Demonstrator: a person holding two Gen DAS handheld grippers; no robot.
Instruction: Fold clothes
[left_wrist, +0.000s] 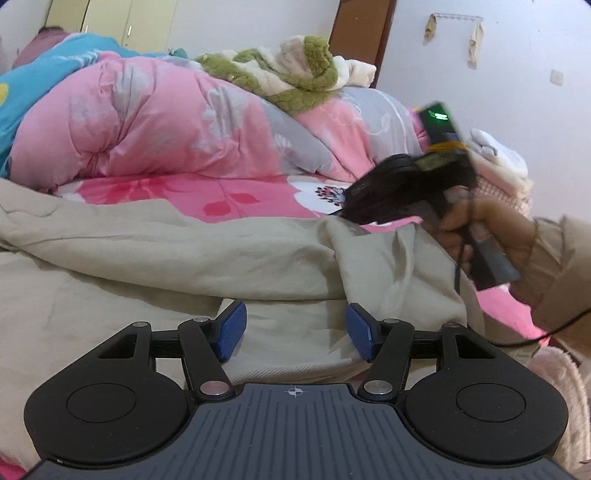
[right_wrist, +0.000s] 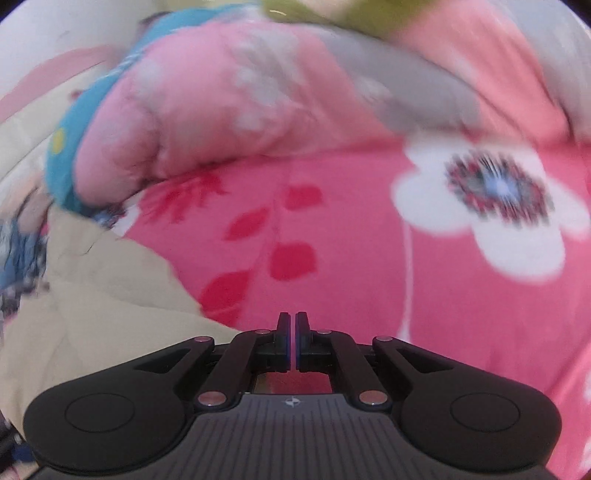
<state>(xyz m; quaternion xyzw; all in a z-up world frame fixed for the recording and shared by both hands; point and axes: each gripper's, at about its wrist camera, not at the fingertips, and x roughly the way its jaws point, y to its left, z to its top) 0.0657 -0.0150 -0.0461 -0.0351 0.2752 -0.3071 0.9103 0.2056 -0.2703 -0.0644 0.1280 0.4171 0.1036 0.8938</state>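
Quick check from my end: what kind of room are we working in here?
Most likely a bedroom. The beige garment lies on a bed with a pink floral sheet, a rolled pink quilt sits behind it, and cupboard doors line the far wall.

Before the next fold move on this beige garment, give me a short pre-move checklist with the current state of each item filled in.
1. Left tongs open, ready to take cloth: ok, blue pads apart, nothing between them.
2. Crumpled beige fabric garment in front of the left tongs: ok, a folded edge lies just ahead of the pads.
3. Right tongs shut: ok, pads nearly touching.
4. Right tongs gripping the garment: cannot tell; no cloth shows between the pads in the right wrist view, and the left wrist view is blurred there.
5. Garment lying flat: not ok, it is bunched and creased.
6. Free area of pink floral bedsheet to fold on: ok.
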